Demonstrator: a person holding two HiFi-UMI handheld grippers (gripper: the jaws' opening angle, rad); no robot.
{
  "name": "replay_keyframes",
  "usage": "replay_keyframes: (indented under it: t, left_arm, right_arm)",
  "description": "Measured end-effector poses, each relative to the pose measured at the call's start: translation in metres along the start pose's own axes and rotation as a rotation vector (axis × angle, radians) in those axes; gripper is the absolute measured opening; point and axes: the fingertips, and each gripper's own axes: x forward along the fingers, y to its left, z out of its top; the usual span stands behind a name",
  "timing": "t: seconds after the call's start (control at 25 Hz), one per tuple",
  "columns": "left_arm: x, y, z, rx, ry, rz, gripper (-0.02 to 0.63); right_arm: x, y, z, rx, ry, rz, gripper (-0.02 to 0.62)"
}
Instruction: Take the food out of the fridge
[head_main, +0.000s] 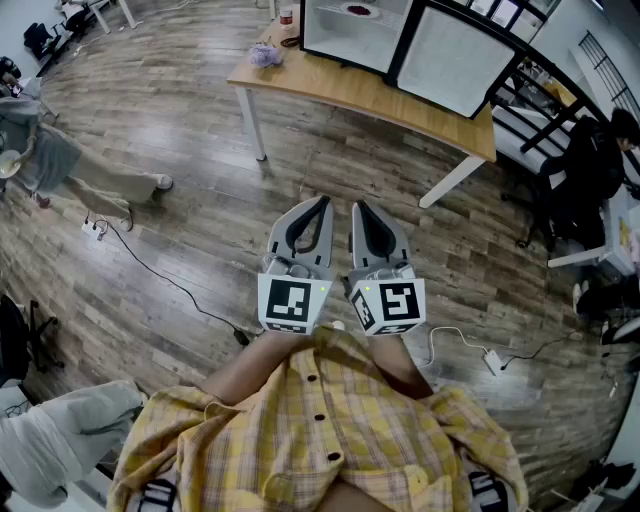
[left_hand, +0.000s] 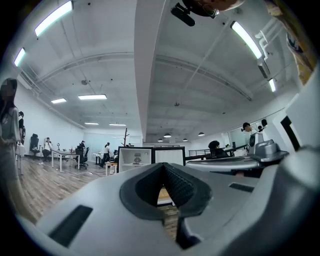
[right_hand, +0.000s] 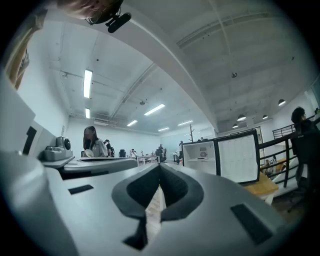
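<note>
Left claw (head_main: 322, 205), right claw (head_main: 358, 208): both closed, empty, side by side. Food (head_main: 358, 9) sits in open fridge (head_main: 345, 45) on bench (head_main: 340, 88), well apart from them. Only head view shows the floor cable (head_main: 150, 265).

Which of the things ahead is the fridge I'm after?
Find the wooden table straight ahead. On it stands a white box with a black frame, the fridge, with its door swung open to the right. Unlike the small purple lump on the table's left end, it is big, square and hollow.
</note>
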Motion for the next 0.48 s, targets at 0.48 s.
replay_keyframes:
  t: [0.48]
  left_arm:
    - [0.006, -0.017, -0.007, -0.002, 0.011, 0.01, 0.006]
  right_arm:
    - [-0.008, -0.02, -0.005, 0.019, 0.009, 0.014, 0.008]
